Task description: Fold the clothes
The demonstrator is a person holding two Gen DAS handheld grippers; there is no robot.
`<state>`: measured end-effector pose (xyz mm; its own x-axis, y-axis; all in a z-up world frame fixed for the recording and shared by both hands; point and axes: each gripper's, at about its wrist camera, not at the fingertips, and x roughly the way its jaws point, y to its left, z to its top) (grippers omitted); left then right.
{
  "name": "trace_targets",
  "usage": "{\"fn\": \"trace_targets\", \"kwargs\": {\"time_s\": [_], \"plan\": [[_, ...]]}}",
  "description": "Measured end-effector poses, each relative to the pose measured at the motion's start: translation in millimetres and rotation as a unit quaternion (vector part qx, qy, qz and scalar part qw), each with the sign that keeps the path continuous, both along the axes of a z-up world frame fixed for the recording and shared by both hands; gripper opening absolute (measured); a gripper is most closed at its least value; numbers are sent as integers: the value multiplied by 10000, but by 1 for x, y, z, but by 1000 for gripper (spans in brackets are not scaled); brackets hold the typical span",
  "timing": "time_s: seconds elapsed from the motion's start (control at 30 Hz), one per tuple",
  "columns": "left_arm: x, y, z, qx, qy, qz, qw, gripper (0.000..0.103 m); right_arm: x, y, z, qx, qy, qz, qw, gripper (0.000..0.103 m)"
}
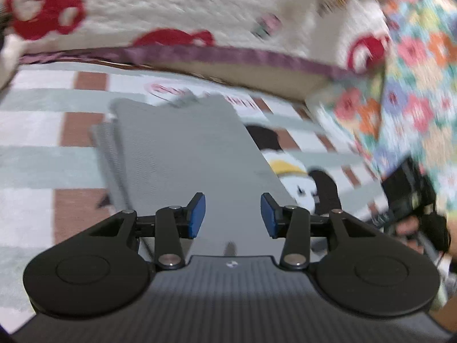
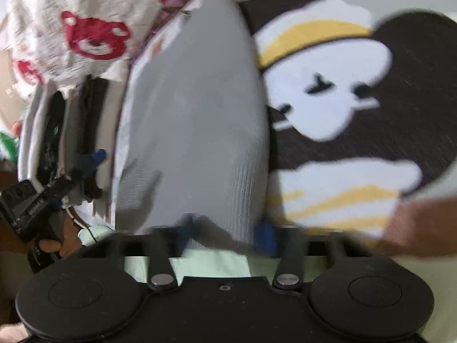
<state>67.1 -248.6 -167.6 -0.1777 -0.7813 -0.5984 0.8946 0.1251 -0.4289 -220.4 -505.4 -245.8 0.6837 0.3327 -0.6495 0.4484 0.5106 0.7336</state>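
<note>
Grey ribbed garment (image 1: 188, 154), folded into a long narrow strip, lies on the patterned blanket (image 1: 37, 154) in front of us, its near end just beyond our left gripper (image 1: 232, 214) and its far end near a purple-trimmed edge (image 1: 228, 54) of the white bear-print cover (image 1: 160, 3). We see no box, basket or other container in either view. Our left gripper hangs over the strip with its blue pads (image 1: 197, 214) spread and nothing between them touching. In the right wrist view our right gripper (image 2: 228, 234) sits at the strip's near end; the cloth runs between the blue pads (image 2: 265, 240), but the picture is too smeared for us to tell whether they press on it. Beside the strip on that side the blanket shows a cartoon figure (image 2: 322, 97) in white, yellow and dark brown. On the other side of it, in the same view, lies a stack of dark and pale folded pieces (image 2: 68, 125), with our other gripper and the hand (image 2: 57, 243) holding it just before them. A bright flowered cloth (image 1: 411, 65) hangs at the right of the left wrist view, above the right-hand device. The garment's surface is smooth and finely ribbed, with a lower layer showing along its left edge.
</note>
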Motion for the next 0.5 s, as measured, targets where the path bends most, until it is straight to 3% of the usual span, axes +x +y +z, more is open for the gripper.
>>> {"fn": "trace_targets", "kwargs": {"time_s": [0.23, 0.33, 0.4, 0.5], "plan": [[-23, -5, -14, 289, -31, -739, 9968, 45, 10, -11, 52, -74, -1007, -364, 9942, 15], [-40, 6, -1, 257, -446, -1070, 9929, 49, 29, -9, 76, -337, -1231, -210, 9916, 15], [-52, 13, 4, 244, -752, -1318, 9881, 60, 40, -11, 84, -441, -1249, -143, 9911, 15], [-65, 14, 3, 364, -1181, -1355, 9830, 64, 46, -23, 90, -428, -1365, -150, 9896, 15]]}}
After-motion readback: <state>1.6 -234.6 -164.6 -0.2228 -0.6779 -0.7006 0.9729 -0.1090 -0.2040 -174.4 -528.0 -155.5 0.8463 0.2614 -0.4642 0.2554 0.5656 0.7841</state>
